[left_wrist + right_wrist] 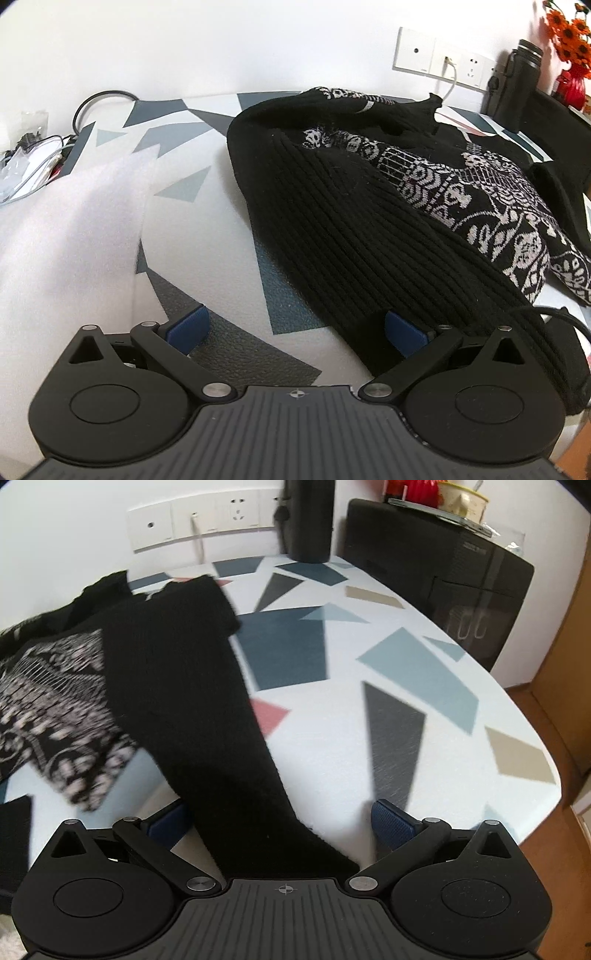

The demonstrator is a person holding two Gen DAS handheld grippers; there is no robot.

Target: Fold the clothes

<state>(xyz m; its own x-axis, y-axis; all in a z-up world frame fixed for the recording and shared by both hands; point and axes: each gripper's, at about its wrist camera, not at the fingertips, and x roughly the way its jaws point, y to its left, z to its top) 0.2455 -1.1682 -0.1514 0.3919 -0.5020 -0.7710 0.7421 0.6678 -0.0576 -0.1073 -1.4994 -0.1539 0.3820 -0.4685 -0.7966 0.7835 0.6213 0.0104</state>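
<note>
Here, both tongs were spread wide apart over a black sweater on a table.

The left gripper (295, 328) had its blue pads apart, and the right-hand pad touched the ribbed edge of the black sweater (369, 206). The right gripper (284, 823) was spread too, with a long black sleeve (207, 709) lying between its pads. The sweater had a black-and-white pattern and lay on the table (388, 664) with coloured shapes. A white cloth (62, 236) lay to the left. Wall sockets (207, 517) sat behind.
</note>
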